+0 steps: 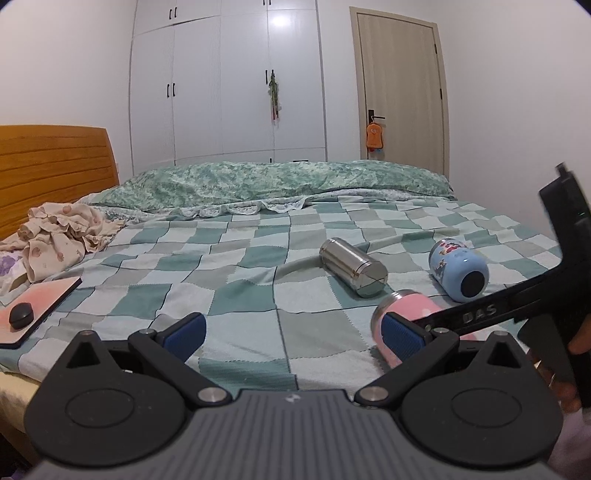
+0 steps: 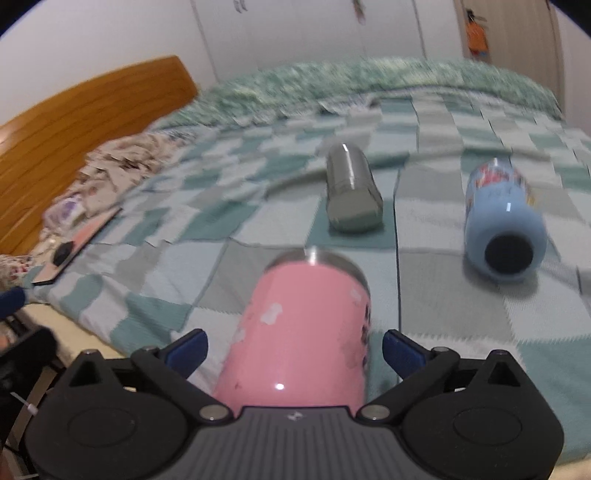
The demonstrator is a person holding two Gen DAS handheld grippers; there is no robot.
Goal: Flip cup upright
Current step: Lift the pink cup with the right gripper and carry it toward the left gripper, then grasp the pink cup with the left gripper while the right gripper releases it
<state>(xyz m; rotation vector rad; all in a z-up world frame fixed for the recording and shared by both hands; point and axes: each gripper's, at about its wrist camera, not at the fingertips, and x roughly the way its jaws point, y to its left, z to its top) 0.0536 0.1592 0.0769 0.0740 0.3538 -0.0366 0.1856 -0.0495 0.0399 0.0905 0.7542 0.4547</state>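
Pink cup lies on its side on the checked bedspread, nearest of three toppled cups, so it seems the first to be stood up. The right gripper straddles its body with jaws spread wide, neither pad clearly touching. The left gripper hangs wide open over bare cloth, holding nothing.

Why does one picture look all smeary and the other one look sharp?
The right wrist view is smeared by motion blur: the steel cup, the blue cup and the bedspread look streaky, though the pink cup between the open right tongs is fairly clear. The left wrist view is sharp, with ceiling-light glare on the wardrobe; both bend straight lines near the edges.
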